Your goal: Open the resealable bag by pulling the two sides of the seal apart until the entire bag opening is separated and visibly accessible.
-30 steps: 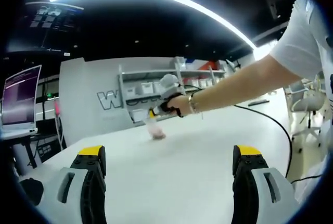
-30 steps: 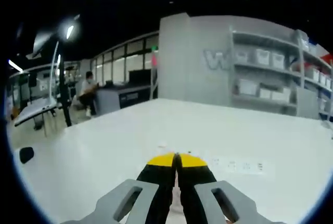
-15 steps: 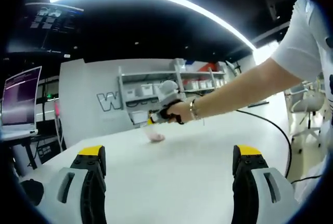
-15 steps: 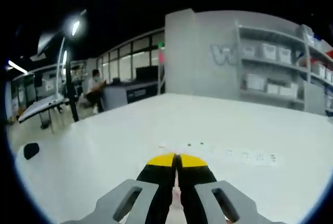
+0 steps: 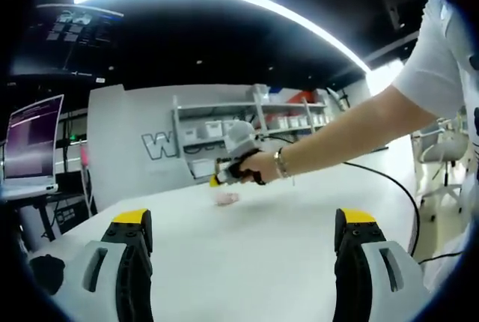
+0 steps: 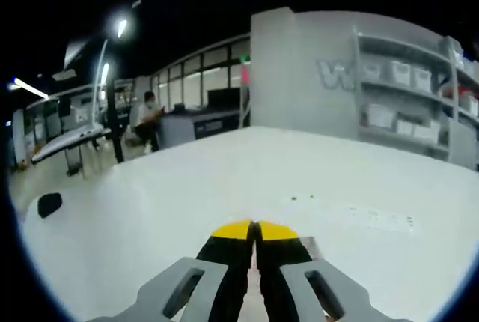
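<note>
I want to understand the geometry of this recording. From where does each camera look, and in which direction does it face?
Left gripper view: rides on the left gripper, jaws wide apart, facing across the white table toward the right gripper, the person's arm and the bag.
Right gripper view: rides on the right gripper, jaws together over something pale, facing the table toward desks and a seated person.
Both share the table and the grey shelving wall.

bag [image 5: 227,198]: small pinkish blur on the white table [image 5: 284,240]; seal and opening too small to tell; whether it hangs from the right gripper [image 5: 215,180] or lies on the table cannot be told
bag in right gripper view: hidden behind the closed jaws
right gripper: jaws too small to read in left gripper view
wall lettering [image 6: 334,75]: cut off by shelves [image 6: 400,105]
seated person [image 6: 150,116]: tiny, blurred
</note>
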